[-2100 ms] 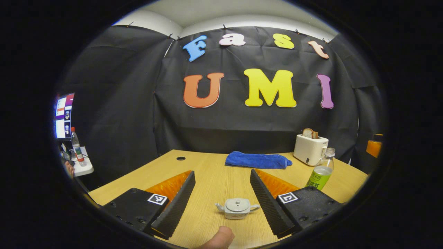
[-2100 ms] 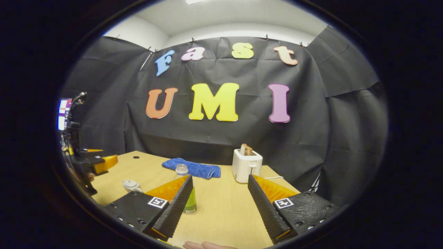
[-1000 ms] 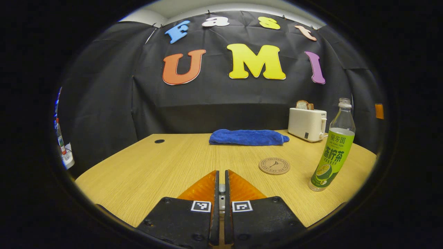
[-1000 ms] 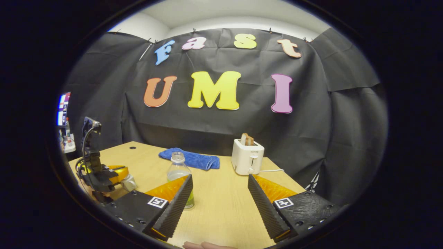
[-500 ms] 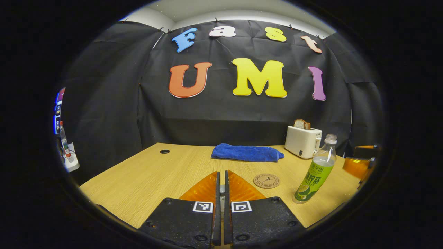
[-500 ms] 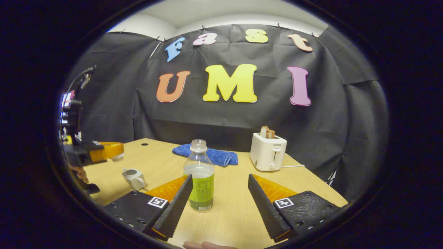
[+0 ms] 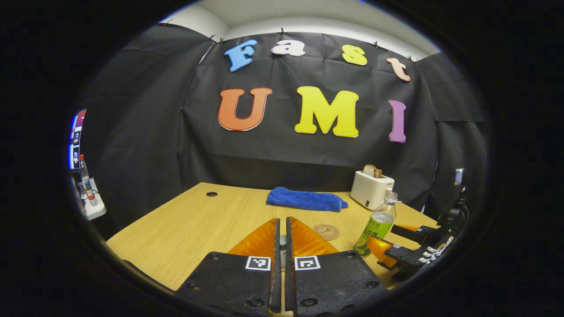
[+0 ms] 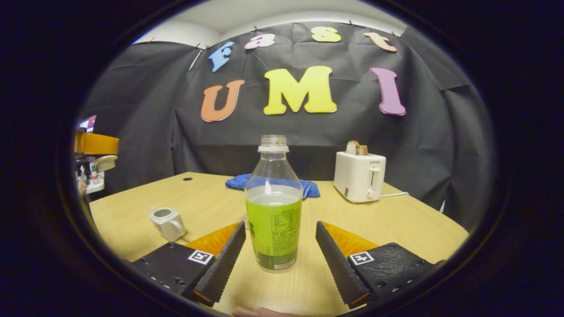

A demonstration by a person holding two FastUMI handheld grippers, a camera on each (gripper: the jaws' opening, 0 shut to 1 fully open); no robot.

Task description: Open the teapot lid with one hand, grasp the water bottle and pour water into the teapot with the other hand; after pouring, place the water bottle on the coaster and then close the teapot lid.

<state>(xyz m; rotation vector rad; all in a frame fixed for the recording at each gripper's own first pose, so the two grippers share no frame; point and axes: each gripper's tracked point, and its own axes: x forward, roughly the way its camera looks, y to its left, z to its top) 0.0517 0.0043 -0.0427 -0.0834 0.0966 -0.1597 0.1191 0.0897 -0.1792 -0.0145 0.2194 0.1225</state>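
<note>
The water bottle (image 8: pixel 273 211), clear with a green label and no cap, stands upright on the wooden table (image 8: pixel 396 224). My right gripper (image 8: pixel 280 225) is open, with one finger on each side of the bottle's lower half and not pressing it. The small white teapot (image 8: pixel 166 222) sits at the left with its top open. My left gripper (image 7: pixel 281 220) is shut on the teapot lid (image 8: pixel 105 162) and holds it high above the table's left side. In the left gripper view the bottle (image 7: pixel 379 224) stands just right of the round coaster (image 7: pixel 326 231), with the right gripper (image 7: pixel 390 240) at it.
A white toaster (image 8: pixel 359 176) with bread stands at the back right, its cord trailing right. A folded blue towel (image 7: pixel 306 199) lies at the back centre. A cable hole (image 7: pixel 211 193) marks the far left of the table. Beyond the left edge are a side shelf and screens.
My left gripper shut on the teapot lid and lifted it off the pot. My right gripper moved forward until the bottle stood between its open fingers.
</note>
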